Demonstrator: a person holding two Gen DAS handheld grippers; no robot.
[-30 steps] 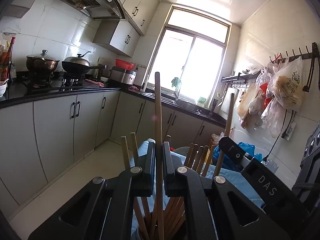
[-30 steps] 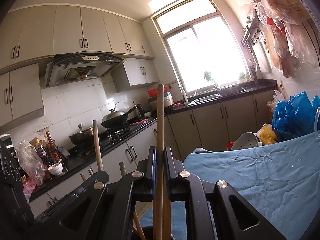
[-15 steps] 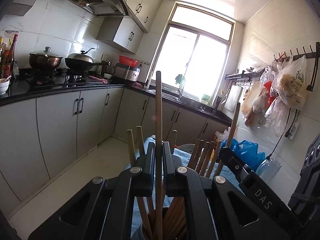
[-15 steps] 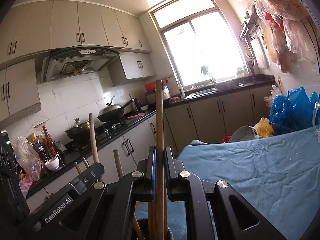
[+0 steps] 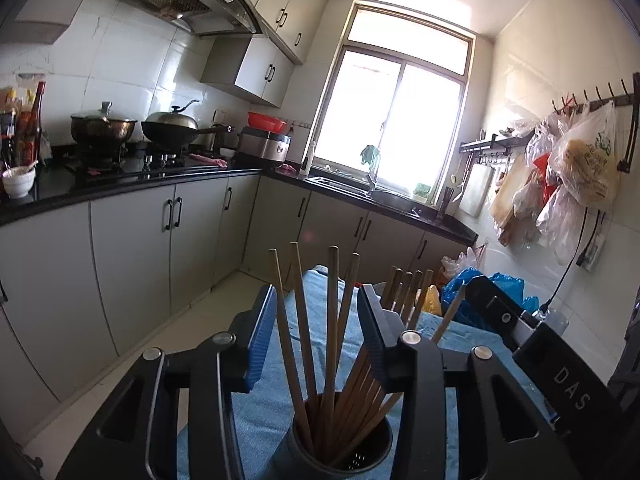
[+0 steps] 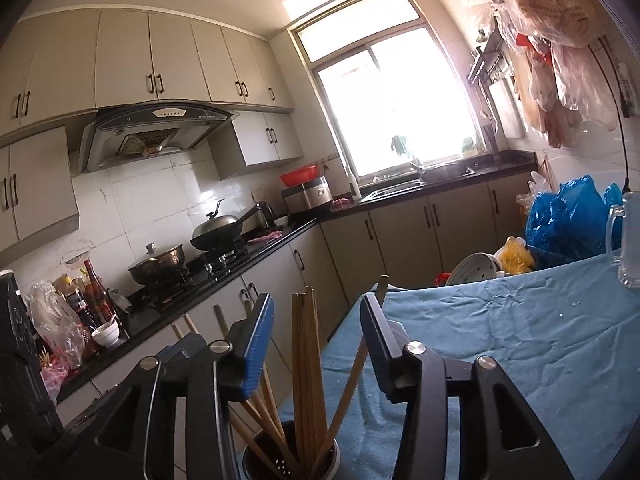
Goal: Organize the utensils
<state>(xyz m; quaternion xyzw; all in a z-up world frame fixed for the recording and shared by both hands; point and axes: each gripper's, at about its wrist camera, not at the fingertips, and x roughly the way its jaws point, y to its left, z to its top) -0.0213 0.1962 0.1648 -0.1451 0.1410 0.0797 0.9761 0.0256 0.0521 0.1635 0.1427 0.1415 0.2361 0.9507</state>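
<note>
Left gripper (image 5: 318, 334): jaws spread, and they have just been opening; the blue pads (image 5: 262, 344) stand clear on either side of the chopsticks (image 5: 330, 332), pressing on none of them.
Right gripper (image 6: 316, 342): same story, jaws parted after opening a moment ago; a tight bundle of chopsticks (image 6: 306, 360) rises in the gap, loose, with no pad on it.
Chopsticks: all standing in the dark round holder (image 5: 338, 450), fanned out, tips up toward 12 o'clock; a few lean off to 1 o'clock behind the left gripper's right finger.
Holder, right view: the holder (image 6: 292, 462) sits at 6 o'clock, right below the jaws, at the cloth's near left edge.
Other gripper: in the left view the right gripper's black body (image 5: 532, 344) shows at 4 o'clock, just beside the holder.
Edges: the blue cloth (image 6: 500, 340) ends just left of the holder; beyond that edge, a drop to pale floor (image 5: 132, 344) at 9 o'clock.
Open room: wide bare cloth out at 3 o'clock in the right view.
Glass mug (image 6: 626, 240): at 3 o'clock on the cloth's far edge, well apart.
Room: kitchen, black counter (image 5: 132, 178) with pots at 10 o'clock, bright window (image 5: 394, 120) at 12 o'clock, bags hanging at 2 o'clock.
</note>
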